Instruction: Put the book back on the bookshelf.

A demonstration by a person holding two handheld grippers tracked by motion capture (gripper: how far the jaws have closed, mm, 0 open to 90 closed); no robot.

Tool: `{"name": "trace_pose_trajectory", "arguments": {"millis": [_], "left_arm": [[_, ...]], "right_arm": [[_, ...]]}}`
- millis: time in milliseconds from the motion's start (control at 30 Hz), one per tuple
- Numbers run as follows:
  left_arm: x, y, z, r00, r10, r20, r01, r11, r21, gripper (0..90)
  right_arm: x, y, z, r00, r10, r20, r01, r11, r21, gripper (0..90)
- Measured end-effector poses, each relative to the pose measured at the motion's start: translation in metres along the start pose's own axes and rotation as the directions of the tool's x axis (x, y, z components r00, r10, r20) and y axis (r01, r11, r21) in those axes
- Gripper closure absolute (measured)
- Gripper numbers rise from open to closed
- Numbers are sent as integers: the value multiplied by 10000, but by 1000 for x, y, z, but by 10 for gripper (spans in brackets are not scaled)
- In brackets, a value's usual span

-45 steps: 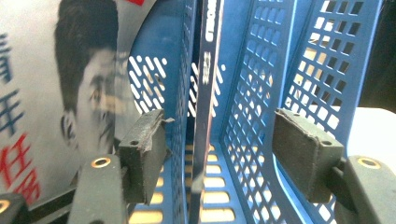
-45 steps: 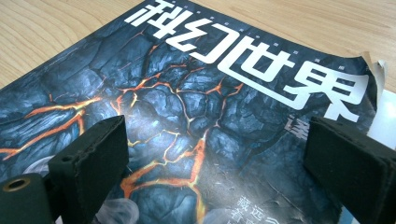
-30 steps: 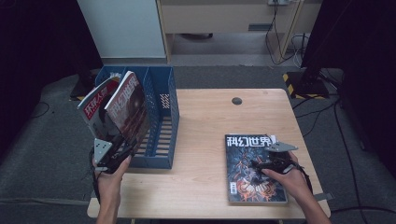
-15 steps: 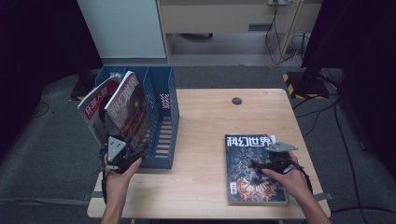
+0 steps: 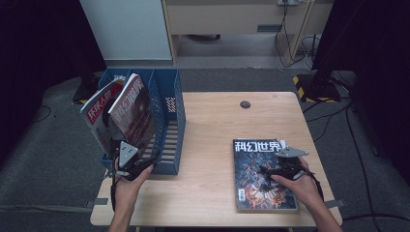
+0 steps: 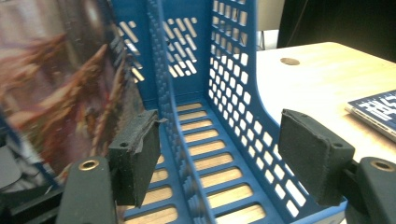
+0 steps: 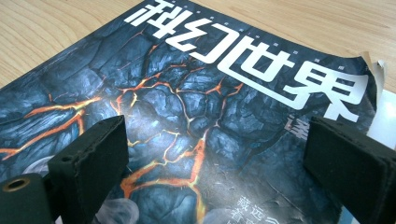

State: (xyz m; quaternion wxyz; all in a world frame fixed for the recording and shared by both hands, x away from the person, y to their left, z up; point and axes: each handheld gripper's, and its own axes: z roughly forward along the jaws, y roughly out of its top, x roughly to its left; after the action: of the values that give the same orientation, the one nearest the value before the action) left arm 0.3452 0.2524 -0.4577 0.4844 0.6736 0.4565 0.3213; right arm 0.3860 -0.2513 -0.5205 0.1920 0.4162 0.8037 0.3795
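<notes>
Left gripper (image 5: 138, 164) sits at the near end of the blue file rack (image 5: 169, 125), fingers wide and just been opening, nothing between them. Two magazines (image 5: 128, 113) lean in the rack's left compartments. Right gripper (image 5: 270, 170) rests over the flat magazine (image 5: 261, 188) on the desk (image 5: 208, 130), fingers wide, gripping nothing.

Fixed high above the near edge of the wooden table (image 5: 212, 125), looking forward and down, taking in the whole tabletop, both forearms and the floor beyond. Mounted on the left gripper (image 5: 138, 162) at the near left: facing far along its own black pads (image 6: 135, 161), very close to the blue file rack (image 6: 224, 93), almost level with the tabletop. Mounted on the right gripper (image 5: 275, 170) at the near right: tilted down, right over the dark lava-cover magazine (image 7: 196, 121). Shared between high and left views: rack, leaning magazines (image 5: 121, 116) and round table hole (image 6: 289, 61). Shared between all three: the lava-cover magazine.
</notes>
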Motion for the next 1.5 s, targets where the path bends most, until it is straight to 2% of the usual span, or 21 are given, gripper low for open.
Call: {"name": "trace_pose_trajectory", "arguments": {"millis": [100,267,400,433,567,800,1067,1100,1133,1167,1200,1267,1300,1400,1500], "left_arm": [[-5,2,1,9996,254,101,-255,9996,81,295],[-11,2,4,9992,290,257,-294,9994,166,290],[-20,3,7,9977,391,553,-405,9989,243,285],[-26,4,9,9961,531,705,-551,9981,270,284],[-34,4,12,9930,754,904,-788,9963,345,281],[-43,4,16,9901,862,1111,-920,9946,482,277],[-60,8,27,9824,1074,1530,-1186,9907,660,271],[-65,9,30,9798,1106,1668,-1246,9893,756,270],[-65,9,30,9798,1106,1668,-1246,9893,756,269],[-73,11,35,9743,1284,1849,-1457,9858,832,269],[-76,12,37,9717,1356,1934,-1550,9839,890,269],[-79,13,39,9698,1396,1998,-1606,9826,928,268],[-88,15,44,9626,1605,2181,-1858,9774,1009,268],[-99,18,51,9570,1622,2404,-1909,9764,1013,268],[-111,19,60,9488,1720,2648,-2077,9716,1130,267]], "right_arm": [[0,0,0,10000,9,-3,-9,10000,3,69],[0,0,0,10000,-2,-3,2,10000,-2,69],[0,0,0,10000,-8,-6,8,10000,0,69],[0,0,0,10000,13,-3,-13,10000,3,69],[0,0,0,10000,11,0,-11,10000,1,69],[0,0,0,10000,-27,-20,27,10000,12,69],[0,0,0,10000,-8,-20,8,10000,16,69],[0,0,0,10000,-9,-26,9,10000,18,69],[0,0,0,10000,-9,-26,9,10000,18,69],[-1,0,0,10000,-32,-67,33,10000,30,68],[-1,0,-1,10000,-41,-63,41,10000,18,69],[-1,0,-1,10000,-29,-80,30,10000,36,71],[-2,1,-2,9999,-38,-131,39,10000,89,78],[-4,1,-3,9998,46,-210,-44,10000,71,87],[-6,1,-4,9995,83,-302,-80,9999,90,94]]}}
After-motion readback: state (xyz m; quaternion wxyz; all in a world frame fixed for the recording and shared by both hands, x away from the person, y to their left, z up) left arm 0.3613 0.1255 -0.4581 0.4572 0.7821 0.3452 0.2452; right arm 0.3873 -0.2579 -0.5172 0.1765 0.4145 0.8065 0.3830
